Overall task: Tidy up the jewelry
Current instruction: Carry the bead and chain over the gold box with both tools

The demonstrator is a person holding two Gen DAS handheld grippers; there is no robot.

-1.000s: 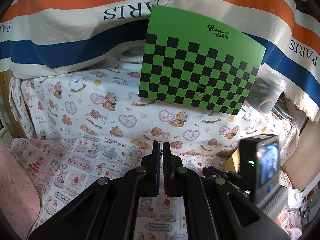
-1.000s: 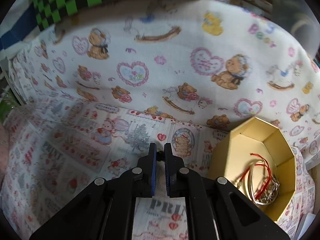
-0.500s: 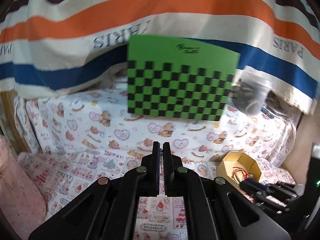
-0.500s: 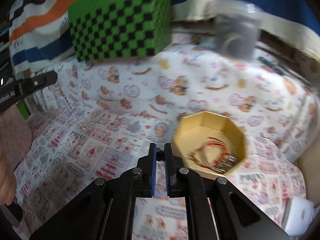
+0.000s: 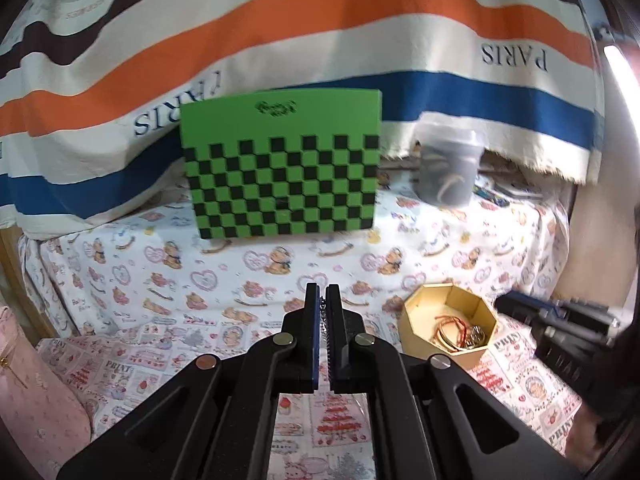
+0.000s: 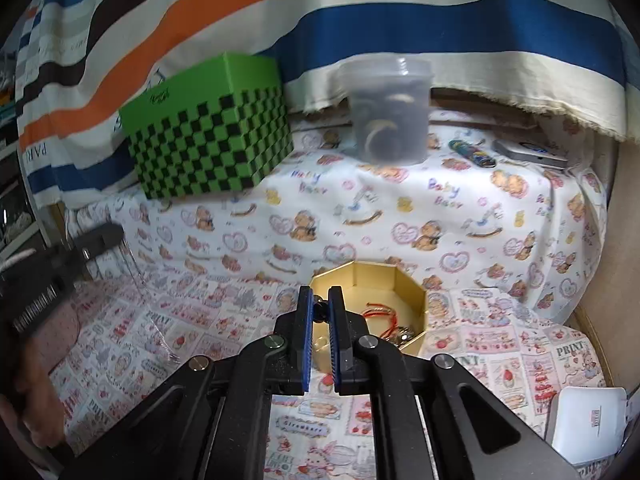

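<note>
Thin chain (image 6: 138,280), strung between both closed grippers, left (image 5: 322,304) and right (image 6: 320,300); open octagonal box (image 6: 408,280) directly under right one.

Your octagonal gold box (image 6: 404,280) sits open on the patterned cloth (image 6: 500,344), toward its right edge where the bear-print sheet begins. Inside lie red cord bracelets (image 6: 384,312) and a tangle of metal pieces (image 5: 474,336), bunched against the near wall. A thin chain (image 6: 138,276) hangs slack over the cloth's left side, its lower end reaching the cloth.
</note>
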